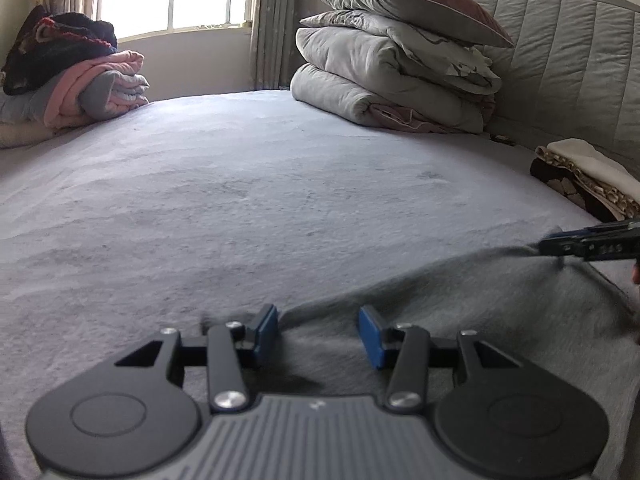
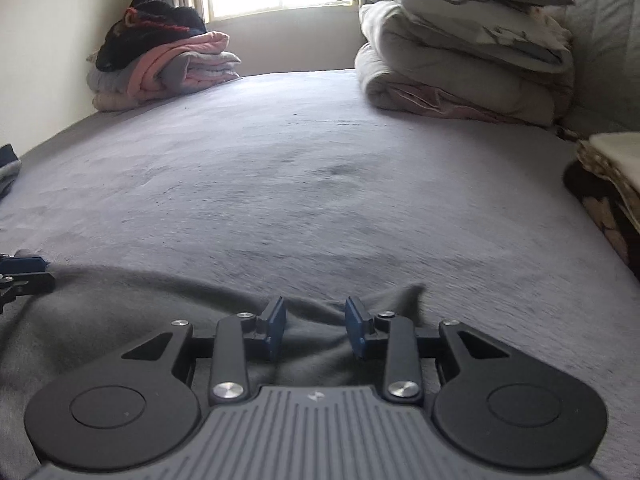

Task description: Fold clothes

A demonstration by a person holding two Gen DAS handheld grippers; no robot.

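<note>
Just beneath both parted hand-held grippers (image 1: 318, 334) (image 2: 316, 328), grey garment (image 2: 120, 312) on bed (image 2: 300, 180).

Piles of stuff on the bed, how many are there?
3: a pink and dark pile by the window, big grey quilts with a pillow at the headboard, and a small cream pile at right. Others may be hidden.

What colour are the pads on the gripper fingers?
Blue pads, clearest in the left wrist view.

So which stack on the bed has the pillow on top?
The grey quilt stack by the headboard; the pink stack by the window carries dark knitwear instead.
</note>
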